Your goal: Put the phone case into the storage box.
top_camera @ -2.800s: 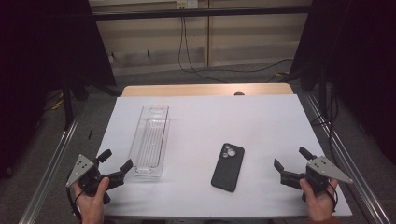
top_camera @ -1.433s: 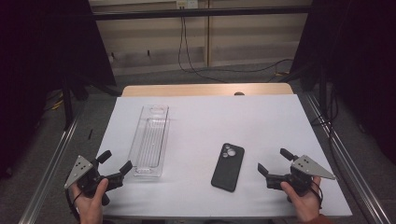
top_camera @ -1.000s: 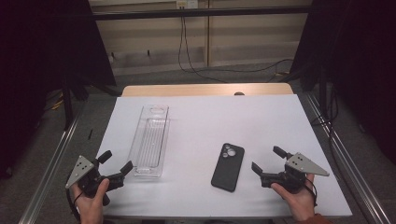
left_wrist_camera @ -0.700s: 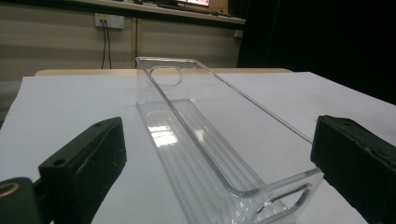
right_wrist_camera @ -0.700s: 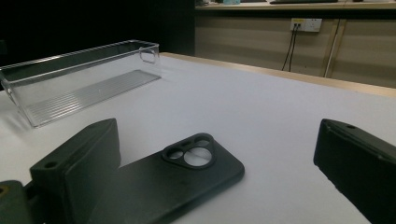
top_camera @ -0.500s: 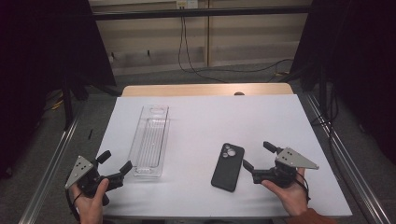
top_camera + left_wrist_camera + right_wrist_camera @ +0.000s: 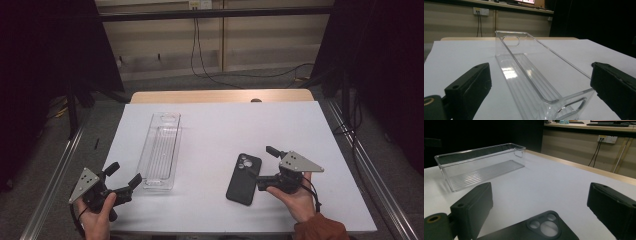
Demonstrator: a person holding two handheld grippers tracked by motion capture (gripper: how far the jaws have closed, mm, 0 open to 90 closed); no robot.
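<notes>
Black phone case (image 7: 244, 178) cut off at right gripper view's bottom edge. Right gripper (image 7: 266, 165) wide open, jaws just been narrowing slightly, case between them, ungripped. Left gripper (image 7: 123, 176) open, empty, at clear tray's (image 7: 161, 150) near end.

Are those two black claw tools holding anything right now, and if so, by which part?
Nothing is held. The right gripper stands open beside the black phone; the left gripper is open near the clear tray's end.

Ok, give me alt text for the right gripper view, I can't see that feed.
The right gripper has open jaws over the camera end of a dark phone lying back-up on the white table. Beyond it, at upper left, stands an empty clear tray.
</notes>
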